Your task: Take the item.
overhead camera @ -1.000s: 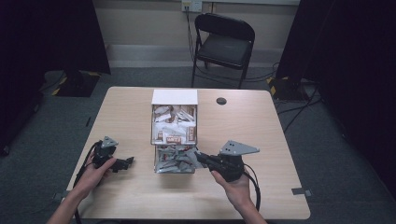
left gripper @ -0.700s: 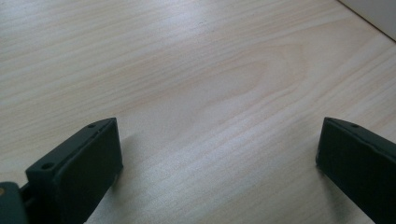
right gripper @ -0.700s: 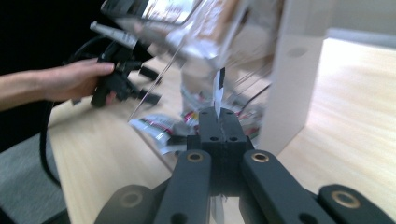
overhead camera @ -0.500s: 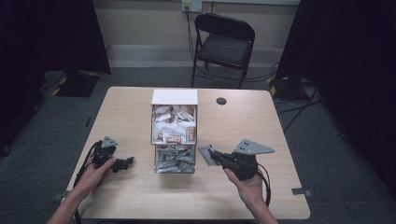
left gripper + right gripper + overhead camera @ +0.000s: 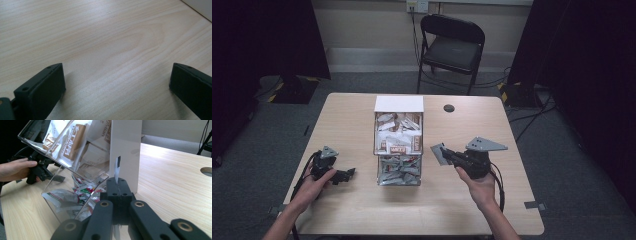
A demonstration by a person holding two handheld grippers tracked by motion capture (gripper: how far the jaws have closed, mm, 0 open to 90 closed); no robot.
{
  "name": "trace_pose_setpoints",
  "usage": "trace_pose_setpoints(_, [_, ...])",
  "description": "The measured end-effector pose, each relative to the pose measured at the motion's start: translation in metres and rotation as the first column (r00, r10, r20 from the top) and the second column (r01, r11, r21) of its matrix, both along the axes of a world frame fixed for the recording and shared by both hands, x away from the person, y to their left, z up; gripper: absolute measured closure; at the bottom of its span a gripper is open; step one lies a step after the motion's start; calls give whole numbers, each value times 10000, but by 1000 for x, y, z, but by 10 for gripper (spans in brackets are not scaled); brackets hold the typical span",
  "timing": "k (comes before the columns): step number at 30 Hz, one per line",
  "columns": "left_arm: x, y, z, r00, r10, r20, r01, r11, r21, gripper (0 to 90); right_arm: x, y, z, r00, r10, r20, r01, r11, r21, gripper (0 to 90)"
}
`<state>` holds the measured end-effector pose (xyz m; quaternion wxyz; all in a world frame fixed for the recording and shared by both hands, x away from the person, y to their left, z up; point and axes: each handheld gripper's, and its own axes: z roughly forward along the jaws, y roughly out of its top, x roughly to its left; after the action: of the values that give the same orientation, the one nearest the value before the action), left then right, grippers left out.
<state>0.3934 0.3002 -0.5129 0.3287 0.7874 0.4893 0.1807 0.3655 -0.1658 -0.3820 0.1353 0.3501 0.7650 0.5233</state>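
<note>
- At table left, our left gripper [image 5: 348,174] rests idle on the pale wooden table [image 5: 362,215], jaws spread wide, nothing between, hand low.
- Centre: clear acrylic tiered sachet dispenser [image 5: 399,145], stocked.
- Right: our right gripper [image 5: 447,155] pinches a thin silver-grey sachet [image 5: 439,153] edge-on, just beside the dispenser, lifted clear, forearm angled inward.

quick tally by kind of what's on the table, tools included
clear dispenser box: 1
loose packet, pinched in the right tool: 1
handheld tools, left tool and the right: 2
packets inside the dispenser: too many and too jumbled to count
total of separate things: 4
</note>
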Motion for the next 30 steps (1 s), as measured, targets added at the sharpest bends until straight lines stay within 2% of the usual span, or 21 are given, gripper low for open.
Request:
trace_pose_setpoints(13, [0, 0, 0, 10000, -3, -13, 3, 10000, -6, 0, 19, -2, -8, 9992, -353, -200, 354, 9994, 44, 900])
trace_pose_setpoints(18, [0, 0, 0, 10000, -3, -1, 3, 10000, 3, 0, 33, 0, -11, 9987, -460, -209, 457, 9988, -155, 900])
trace_pose_setpoints(25, [0, 0, 0, 10000, 0, -1, 0, 10000, -1, 0, 45, 5, -22, 9974, -601, -408, 587, 9976, -366, 900])
trace_pose_setpoints(30, [0, 0, 0, 10000, -1, -1, 1, 10000, 3, 0, 51, 6, -23, 9968, -653, -463, 633, 9971, -430, 900])
